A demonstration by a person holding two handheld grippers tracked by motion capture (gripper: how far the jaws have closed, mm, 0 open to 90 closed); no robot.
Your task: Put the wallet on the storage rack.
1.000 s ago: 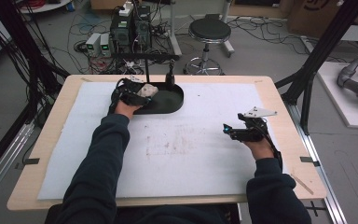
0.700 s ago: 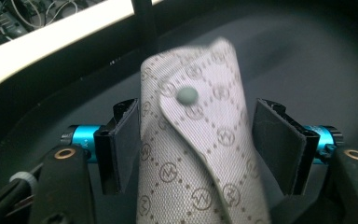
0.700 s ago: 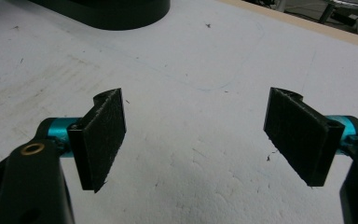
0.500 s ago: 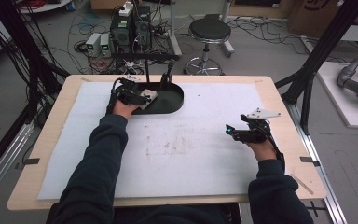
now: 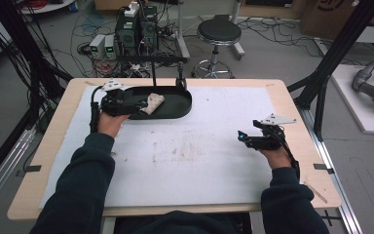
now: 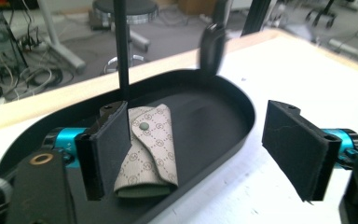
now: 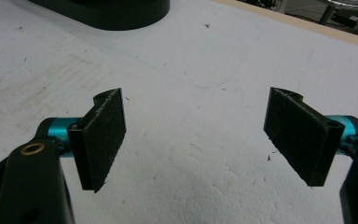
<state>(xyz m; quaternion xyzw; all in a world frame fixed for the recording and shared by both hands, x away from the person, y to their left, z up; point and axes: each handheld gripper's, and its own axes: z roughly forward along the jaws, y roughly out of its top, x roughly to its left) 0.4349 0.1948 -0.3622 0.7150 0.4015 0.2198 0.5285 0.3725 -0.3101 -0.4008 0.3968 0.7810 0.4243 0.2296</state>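
A beige patterned pouch (image 5: 152, 103) (image 6: 151, 144) with a snap flap lies flat in the black oval tray (image 5: 187, 100) (image 6: 242, 107) at the table's far left. My left gripper (image 5: 137, 103) (image 6: 203, 154) hovers at the tray's left end. Its jaws have just been opening and stand wide, and nothing is pressed between the pads. The pouch rests just ahead of the left jaw, and that jaw hides part of it. My right gripper (image 5: 241, 138) (image 7: 200, 140) is open over the bare white mat (image 7: 191, 70) at the right, with nothing between its jaws.
A thin black post (image 5: 153, 73) (image 6: 121, 46) rises from the tray's far side and carries a crossbar (image 5: 151, 59). A black knob (image 5: 180, 83) (image 6: 212, 42) hangs near the rim. Beyond the table's far edge stand a stool (image 5: 219, 31) and electronics boxes (image 5: 136, 29).
The left gripper has let go of the pouch, opened its jaws and drawn back to the left. The pouch stays in the tray. The right hand has kept still.
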